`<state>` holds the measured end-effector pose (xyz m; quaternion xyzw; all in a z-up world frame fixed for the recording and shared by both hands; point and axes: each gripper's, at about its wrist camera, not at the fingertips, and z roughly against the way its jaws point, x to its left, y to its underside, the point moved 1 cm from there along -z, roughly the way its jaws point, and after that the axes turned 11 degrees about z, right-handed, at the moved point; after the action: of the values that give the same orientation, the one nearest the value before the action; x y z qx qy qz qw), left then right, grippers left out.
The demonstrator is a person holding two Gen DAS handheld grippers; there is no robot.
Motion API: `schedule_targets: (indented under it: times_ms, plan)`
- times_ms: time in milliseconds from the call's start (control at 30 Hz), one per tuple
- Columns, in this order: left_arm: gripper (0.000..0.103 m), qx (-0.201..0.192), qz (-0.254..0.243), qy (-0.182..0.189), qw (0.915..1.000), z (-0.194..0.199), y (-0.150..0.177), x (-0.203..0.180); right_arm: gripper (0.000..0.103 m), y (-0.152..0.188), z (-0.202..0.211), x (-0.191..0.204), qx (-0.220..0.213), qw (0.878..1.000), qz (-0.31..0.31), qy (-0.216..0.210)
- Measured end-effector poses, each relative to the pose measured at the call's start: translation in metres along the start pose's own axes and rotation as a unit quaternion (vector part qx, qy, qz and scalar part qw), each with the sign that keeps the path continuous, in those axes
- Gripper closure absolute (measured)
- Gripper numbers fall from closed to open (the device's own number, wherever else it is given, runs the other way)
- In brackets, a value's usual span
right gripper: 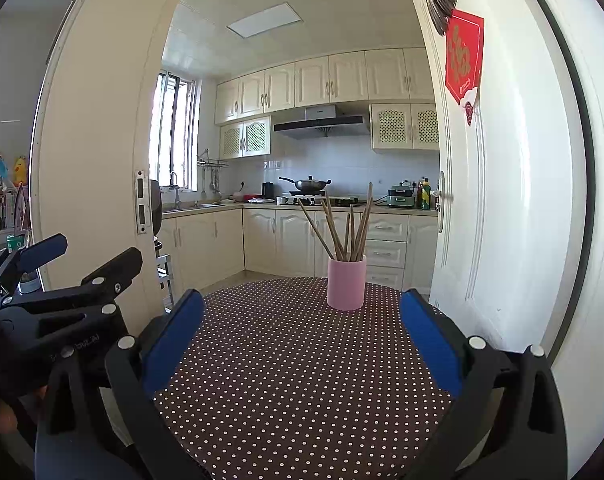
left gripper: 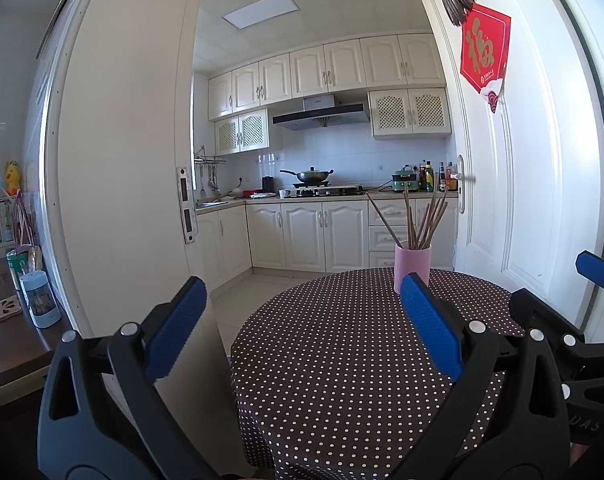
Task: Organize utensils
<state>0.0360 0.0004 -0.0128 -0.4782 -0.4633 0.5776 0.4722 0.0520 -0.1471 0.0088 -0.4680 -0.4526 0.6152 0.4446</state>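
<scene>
A pink cup [left gripper: 418, 262] [right gripper: 346, 283] stands upright at the far side of a round table with a dark polka-dot cloth [left gripper: 341, 364] [right gripper: 298, 376]. Several wooden chopsticks [left gripper: 419, 220] [right gripper: 347, 232] lean out of the cup. My left gripper [left gripper: 302, 324] is open over the table's left edge, with nothing between its blue pads. My right gripper [right gripper: 302, 336] is open too, short of the cup and empty. Each gripper shows in the other's view: the right gripper [left gripper: 557, 292] at the far right, the left gripper [right gripper: 86, 256] at the left.
An open white door [left gripper: 513, 160] [right gripper: 497, 184] stands just right of the table. A cream door panel [left gripper: 130, 160] rises on the left. A wooden side table [left gripper: 10, 328] with a blue canister [left gripper: 40, 298] is far left. Kitchen cabinets and a stove lie beyond.
</scene>
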Motion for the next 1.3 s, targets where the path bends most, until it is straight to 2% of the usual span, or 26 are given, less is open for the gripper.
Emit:
schedule_targets:
  times_ms: [1300]
  plan:
    - [0.007, 0.008, -0.002, -0.004, 1.0, -0.0019, 0.0039, -0.0032, 0.008, 0.0031, 0.0012, 0.0016, 0.009, 1.0, -0.005, -0.003]
